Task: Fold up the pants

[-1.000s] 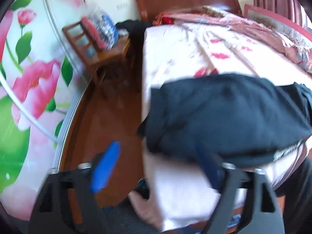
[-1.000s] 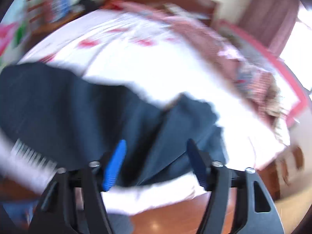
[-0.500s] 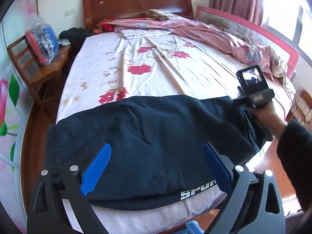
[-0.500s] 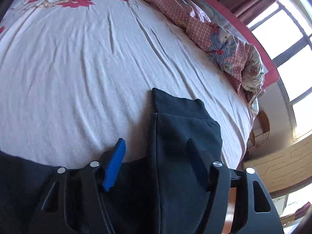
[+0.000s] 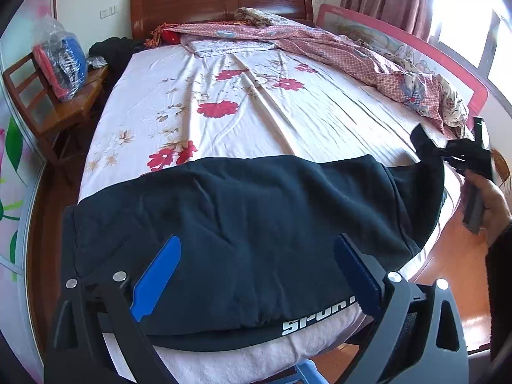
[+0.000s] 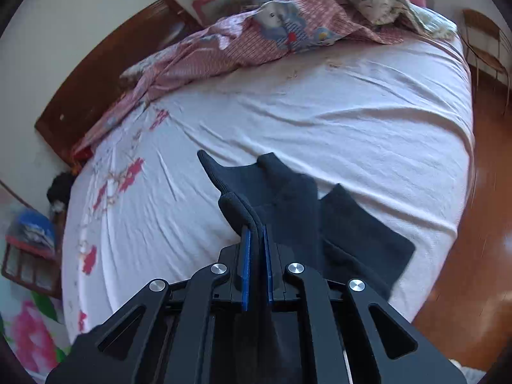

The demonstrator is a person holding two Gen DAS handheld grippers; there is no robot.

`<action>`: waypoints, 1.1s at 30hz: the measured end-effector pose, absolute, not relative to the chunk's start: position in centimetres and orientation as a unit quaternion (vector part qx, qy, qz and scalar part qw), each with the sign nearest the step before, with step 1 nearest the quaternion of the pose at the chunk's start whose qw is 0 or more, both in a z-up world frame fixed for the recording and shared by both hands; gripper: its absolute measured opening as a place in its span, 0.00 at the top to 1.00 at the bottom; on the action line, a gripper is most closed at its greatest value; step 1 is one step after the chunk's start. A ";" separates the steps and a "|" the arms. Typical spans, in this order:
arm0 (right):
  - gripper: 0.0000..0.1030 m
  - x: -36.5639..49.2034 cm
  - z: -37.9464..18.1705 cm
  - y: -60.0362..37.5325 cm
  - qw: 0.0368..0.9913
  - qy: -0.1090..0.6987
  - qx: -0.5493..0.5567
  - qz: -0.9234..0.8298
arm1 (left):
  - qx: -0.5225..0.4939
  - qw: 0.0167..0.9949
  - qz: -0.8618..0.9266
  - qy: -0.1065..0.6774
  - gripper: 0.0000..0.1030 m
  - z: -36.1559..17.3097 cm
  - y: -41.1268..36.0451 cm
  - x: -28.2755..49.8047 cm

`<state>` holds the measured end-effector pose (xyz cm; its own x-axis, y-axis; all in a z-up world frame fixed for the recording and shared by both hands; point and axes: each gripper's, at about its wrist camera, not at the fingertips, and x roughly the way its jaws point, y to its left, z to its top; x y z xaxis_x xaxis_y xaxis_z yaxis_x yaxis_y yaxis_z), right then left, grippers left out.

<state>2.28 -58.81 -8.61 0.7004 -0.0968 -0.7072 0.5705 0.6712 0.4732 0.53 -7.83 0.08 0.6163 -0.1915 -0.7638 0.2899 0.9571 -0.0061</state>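
Clamped together, the blue fingers (image 6: 245,265) of my right gripper (image 6: 256,240) pinch a fold of the dark navy pants (image 5: 249,224) near the cuff end, at the right edge of the bed (image 5: 288,121). From that wrist view the cloth rises out of the pinch in a curled ridge, and the two leg ends (image 6: 361,240) lie flat past it on the pale sheet, one overlapping the other, with a pointed corner of fabric sticking up toward the headboard (image 6: 96,80).

On my other side, the left gripper (image 5: 256,275) hangs over the near edge of the bed with its fingers wide apart, one bright blue pad (image 5: 156,275) and one darker pad (image 5: 355,275) on either side of the waist area, gripping nothing.

Between them the pants stretch across the foot of the bed from left edge to right edge, thick and fleecy, softly creased in the middle. White lettering (image 5: 316,316) runs along the black waistband at the near edge. At the right end the cloth lifts off the sheet toward my right hand (image 5: 489,204).
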 end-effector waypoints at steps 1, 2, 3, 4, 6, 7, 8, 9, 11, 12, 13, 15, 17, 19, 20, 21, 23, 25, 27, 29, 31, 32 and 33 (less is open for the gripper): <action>0.93 1.1 -8.5 -59.7 0.849 0.324 0.367 -0.197 | 0.060 0.897 -0.136 0.417 0.06 0.1 -8.1 0.6; 0.93 -0.3 -8.4 -60.6 0.846 0.315 0.379 -0.204 | 0.061 0.897 -0.141 0.414 0.06 0.3 -8.4 0.6; 0.93 -1.3 -8.4 -61.2 0.843 0.312 0.385 -0.210 | 0.061 0.898 -0.142 0.412 0.06 0.3 -8.6 0.5; 0.93 -2.3 -8.7 -61.8 0.840 0.309 0.392 -0.214 | 0.063 0.898 -0.144 0.410 0.06 0.4 -8.9 0.5; 0.93 -4.5 -10.0 -62.8 0.828 0.312 0.407 -0.227 | 0.073 0.895 -0.152 0.414 0.06 0.3 -9.7 0.4; 0.93 -5.1 -11.1 -63.0 0.824 0.319 0.410 -0.225 | 0.076 0.894 -0.155 0.413 0.06 0.2 -10.0 0.2; 0.93 -5.5 -12.3 -63.3 0.815 0.327 0.426 -0.219 | 0.079 0.894 -0.157 0.413 0.06 0.2 -10.2 0.1; 0.91 -6.1 -13.7 -63.5 0.802 0.332 0.445 -0.222 | 0.083 0.892 -0.158 0.415 0.06 0.2 -10.4 0.1; 0.71 -7.4 -15.9 -64.0 0.784 0.321 0.488 -0.209 | 0.092 0.889 -0.160 0.418 0.06 0.2 -10.9 -0.1; 0.69 -8.1 -17.0 -64.2 0.770 0.310 0.521 -0.198 | 0.094 0.890 -0.161 0.417 0.06 0.2 -11.1 -0.2; 0.68 -8.6 -17.7 -64.3 0.759 0.302 0.543 -0.193 | 0.096 0.890 -0.161 0.415 0.06 0.3 -11.3 -0.3; 0.68 -9.4 -18.7 -64.0 0.753 0.289 0.562 -0.183 | 0.099 0.891 -0.167 0.410 0.06 0.7 -11.8 -0.6; 0.68 -9.7 -19.9 -63.8 0.744 0.275 0.587 -0.163 | 0.104 0.893 -0.167 0.406 0.06 1.0 -12.2 -0.8; 0.68 -9.9 -20.4 -64.0 0.740 0.249 0.608 -0.144 | 0.106 0.893 -0.170 0.402 0.06 1.3 -12.5 -1.2; 0.68 -9.9 -20.5 -64.1 0.739 0.229 0.621 -0.125 | 0.106 0.894 -0.171 0.401 0.06 1.3 -12.7 -1.4; 0.63 -9.7 -20.6 -64.2 0.736 0.226 0.626 -0.124 | 0.108 0.894 -0.171 0.399 0.06 1.3 -12.8 -1.7; 0.54 -8.7 -21.2 -64.3 0.731 0.235 0.628 -0.123 | 0.115 0.894 -0.169 0.398 0.06 1.1 -13.0 -2.2; 0.54 -8.1 -21.8 -64.6 0.726 0.211 0.647 -0.097 | 0.118 0.891 -0.167 0.406 0.06 0.6 -13.2 -2.8; 0.54 -7.6 -21.9 -64.8 0.727 0.198 0.652 -0.084 | 0.114 0.888 -0.165 0.414 0.06 0.2 -13.1 -3.2; 0.54 -6.6 -21.6 -64.7 0.741 0.206 0.635 -0.073 | 0.113 0.884 -0.160 0.425 0.06 -0.5 -12.8 -3.9; 0.54 -6.4 -21.8 -64.7 0.744 0.194 0.638 -0.048 | 0.109 0.880 -0.158 0.435 0.06 -1.2 -12.5 -4.3; 0.54 -6.0 -21.7 -64.7 0.749 0.200 0.631 -0.042 | 0.106 0.878 -0.152 0.442 0.06 -1.8 -12.2 -4.7; 0.54 -5.7 -21.7 -64.7 0.753 0.207 0.623 -0.048 | 0.106 0.877 -0.149 0.444 0.06 -2.2 -12.0 -5.0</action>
<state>-5.67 -64.69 -21.72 0.9098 0.1865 -0.3707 0.3295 0.2182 0.9186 -4.99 -11.99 -2.23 0.5614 -0.1666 -0.8106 0.3551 0.9332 0.0542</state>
